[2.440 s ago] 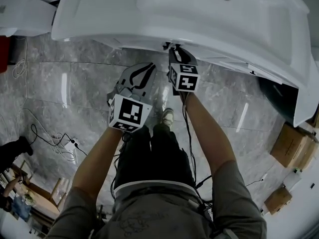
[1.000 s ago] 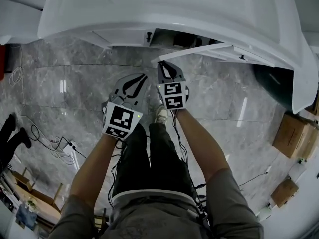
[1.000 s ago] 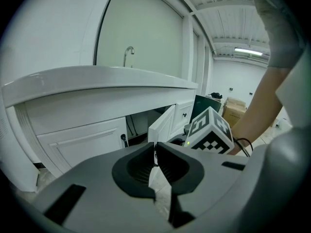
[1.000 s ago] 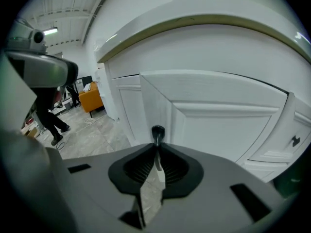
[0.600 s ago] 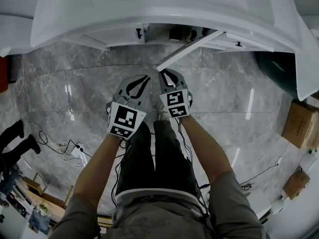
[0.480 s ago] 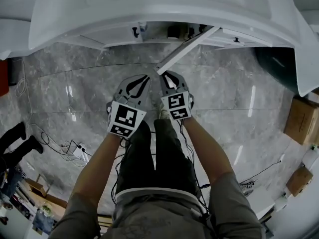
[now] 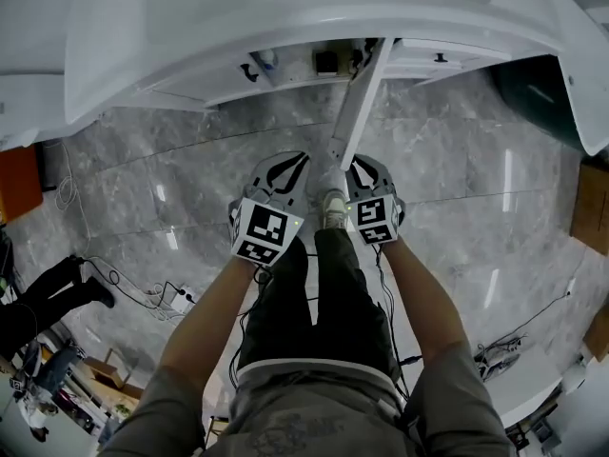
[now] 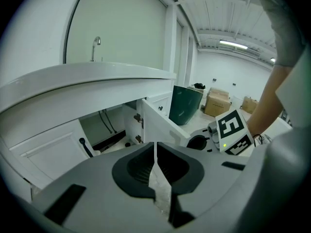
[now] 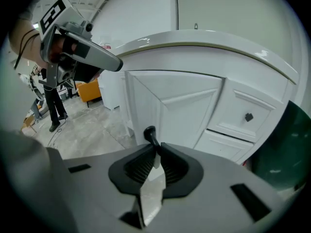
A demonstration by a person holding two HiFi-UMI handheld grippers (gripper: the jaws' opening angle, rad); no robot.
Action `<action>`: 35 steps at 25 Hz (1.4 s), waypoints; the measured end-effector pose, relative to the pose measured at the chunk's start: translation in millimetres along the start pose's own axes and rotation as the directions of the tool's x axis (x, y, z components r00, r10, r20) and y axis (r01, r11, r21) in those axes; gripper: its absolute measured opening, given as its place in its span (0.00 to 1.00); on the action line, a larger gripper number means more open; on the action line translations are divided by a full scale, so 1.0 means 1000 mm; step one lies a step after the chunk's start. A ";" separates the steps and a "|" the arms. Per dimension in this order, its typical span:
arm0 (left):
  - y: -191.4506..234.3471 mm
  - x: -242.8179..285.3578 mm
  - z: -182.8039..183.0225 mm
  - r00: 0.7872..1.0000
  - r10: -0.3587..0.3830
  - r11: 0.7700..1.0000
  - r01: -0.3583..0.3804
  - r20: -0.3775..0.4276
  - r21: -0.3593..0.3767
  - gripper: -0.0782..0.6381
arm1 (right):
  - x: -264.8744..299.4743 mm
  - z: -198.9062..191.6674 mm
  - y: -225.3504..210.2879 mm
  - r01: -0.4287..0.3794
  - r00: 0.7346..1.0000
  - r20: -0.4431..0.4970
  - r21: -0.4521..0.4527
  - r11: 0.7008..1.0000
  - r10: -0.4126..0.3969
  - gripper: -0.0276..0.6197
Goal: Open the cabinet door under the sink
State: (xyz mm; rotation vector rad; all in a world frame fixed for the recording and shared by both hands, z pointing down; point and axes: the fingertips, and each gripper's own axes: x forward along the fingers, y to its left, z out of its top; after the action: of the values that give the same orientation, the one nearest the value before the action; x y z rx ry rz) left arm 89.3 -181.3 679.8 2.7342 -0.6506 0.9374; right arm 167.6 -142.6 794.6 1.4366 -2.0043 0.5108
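The white cabinet door (image 7: 354, 112) under the sink (image 7: 285, 8) stands swung out, edge-on in the head view. My right gripper (image 7: 354, 167) is at its free end. In the right gripper view the jaws (image 9: 155, 148) are shut on the door's black handle (image 9: 149, 132), with the door panel (image 9: 180, 110) behind it. My left gripper (image 7: 293, 163) hovers left of the door, shut and empty (image 8: 155, 148). Beyond it shows the open cabinet interior (image 8: 104, 127) with dark pipes, and the door (image 8: 158, 125) on its hinges.
A closed left door with a black handle (image 8: 85, 147) flanks the opening. A drawer knob (image 9: 249, 116) sits right of the door. A dark green bin (image 7: 533, 84) stands at the vanity's right end. Cardboard boxes (image 8: 216, 101), floor cables (image 7: 143, 288) and a bystander (image 7: 48, 298) are around.
The door has swung further out from the vanity, from slightly ajar to nearly square to it. Both grippers have drawn back from the vanity, the right still on the handle.
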 end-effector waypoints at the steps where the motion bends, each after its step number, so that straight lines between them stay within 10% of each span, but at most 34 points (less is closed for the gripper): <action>1: -0.004 0.002 0.002 1.000 -0.003 1.000 0.003 0.002 0.005 0.15 | -0.005 -0.006 -0.008 0.016 1.000 -0.006 -0.001 1.000 -0.016 0.12; 16: -0.041 0.012 0.011 0.998 -0.062 0.998 0.061 -0.030 -0.027 0.15 | -0.055 -0.069 -0.105 0.249 0.964 -0.149 0.221 0.943 -0.220 0.12; 22: -0.023 -0.006 0.008 0.999 -0.030 0.999 0.029 -0.040 -0.040 0.15 | -0.062 -0.074 -0.106 0.211 0.960 -0.220 0.156 0.965 -0.175 0.12; 28: -0.014 -0.029 0.014 0.998 0.006 0.996 -0.011 -0.056 -0.084 0.15 | -0.082 -0.110 -0.069 0.259 0.911 -0.396 0.332 0.907 -0.115 0.12; 35: 0.002 -0.074 0.036 0.998 0.059 0.992 -0.063 -0.034 -0.109 0.15 | -0.106 -0.045 -0.024 0.162 0.951 -0.299 0.283 0.945 -0.074 0.10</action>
State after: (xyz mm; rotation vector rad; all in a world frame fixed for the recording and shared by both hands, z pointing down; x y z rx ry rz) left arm 55.8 -168.0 605.8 2.6121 -0.7608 0.9252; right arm 224.9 -47.5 755.1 1.5519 -1.6492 0.9508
